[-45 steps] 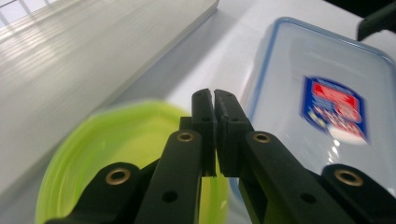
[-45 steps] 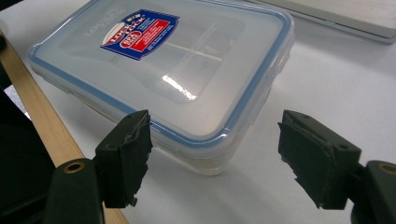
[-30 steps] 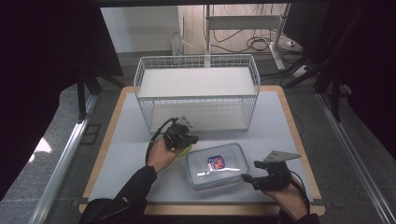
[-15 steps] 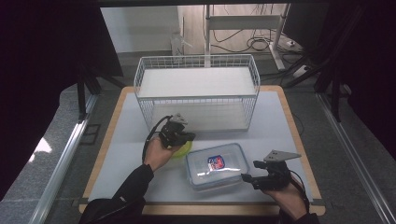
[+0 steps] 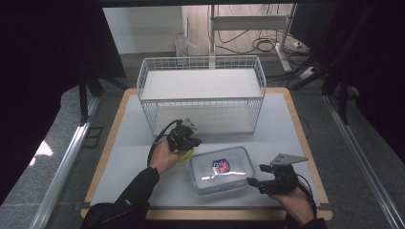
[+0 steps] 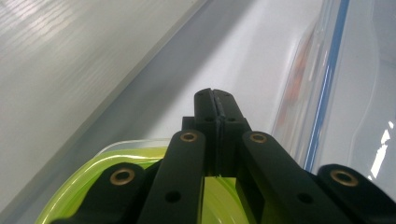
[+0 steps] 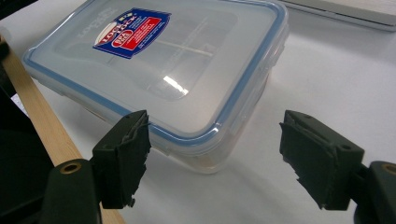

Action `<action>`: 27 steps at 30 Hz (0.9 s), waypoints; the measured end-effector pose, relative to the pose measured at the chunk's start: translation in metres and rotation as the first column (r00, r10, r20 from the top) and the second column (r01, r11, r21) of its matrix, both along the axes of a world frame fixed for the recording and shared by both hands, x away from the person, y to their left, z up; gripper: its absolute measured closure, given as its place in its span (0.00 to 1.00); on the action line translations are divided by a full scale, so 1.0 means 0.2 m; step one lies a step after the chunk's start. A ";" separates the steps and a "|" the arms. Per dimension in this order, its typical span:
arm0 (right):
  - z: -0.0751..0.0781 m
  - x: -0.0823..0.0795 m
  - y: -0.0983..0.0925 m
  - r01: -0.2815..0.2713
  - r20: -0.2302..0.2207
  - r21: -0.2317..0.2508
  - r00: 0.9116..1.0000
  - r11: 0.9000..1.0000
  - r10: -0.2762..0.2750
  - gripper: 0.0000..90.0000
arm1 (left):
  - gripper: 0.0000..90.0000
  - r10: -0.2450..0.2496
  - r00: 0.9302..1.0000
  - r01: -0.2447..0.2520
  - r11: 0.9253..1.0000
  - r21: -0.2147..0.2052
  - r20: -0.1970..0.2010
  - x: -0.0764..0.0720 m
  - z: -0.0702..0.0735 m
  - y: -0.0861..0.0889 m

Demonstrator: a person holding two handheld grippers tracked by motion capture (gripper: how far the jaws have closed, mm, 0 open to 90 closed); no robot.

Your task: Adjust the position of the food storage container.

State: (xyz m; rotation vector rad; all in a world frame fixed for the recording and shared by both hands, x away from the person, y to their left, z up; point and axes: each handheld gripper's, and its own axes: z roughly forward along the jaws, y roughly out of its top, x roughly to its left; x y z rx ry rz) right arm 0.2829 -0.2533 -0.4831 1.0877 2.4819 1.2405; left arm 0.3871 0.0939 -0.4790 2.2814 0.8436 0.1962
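**Tongs flank the lidded box near the bench's front edge**

The right tongs [image 5: 254,182] sit nearest the person, at about 5 o'clock on the bench [image 5: 119,162], close to its wooden front edge. Their jaws stand apart and hold nothing; in the right gripper view the near corner of the clear lidded box [image 7: 187,70] lies just ahead of the gap, not touched by either pad. Bare white surface runs to the right of that corner.

The box [image 5: 222,169], blue-sealed and labelled, lies flat just right of centre, toward 6 o'clock, with open bench on its near and right sides.

The left tongs [image 5: 191,141] hover at its 10 o'clock, jaws pressed fully together with nothing between them. Beneath them sits a yellow-green container [image 6: 88,186], just beside the box's left wall [image 6: 327,93]; whether the two touch I cannot tell.

Farthest, at 12 o'clock, stands the white wire basket [image 5: 200,86], well apart from the box, a clear strip of bench between.
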 end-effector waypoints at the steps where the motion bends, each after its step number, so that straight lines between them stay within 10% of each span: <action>1: 0.00 0.00 0.00 -0.001 -0.001 0.001 1.000 1.000 0.001 0.27 | 1.00 0.004 1.000 -0.004 1.000 -0.005 -0.002 -0.01 0.00 0.01; 27: -0.01 0.01 0.01 -0.017 -0.006 0.018 1.000 1.000 0.017 0.26 | 1.00 0.124 0.992 -0.124 0.992 -0.018 -0.003 -0.18 -0.03 0.41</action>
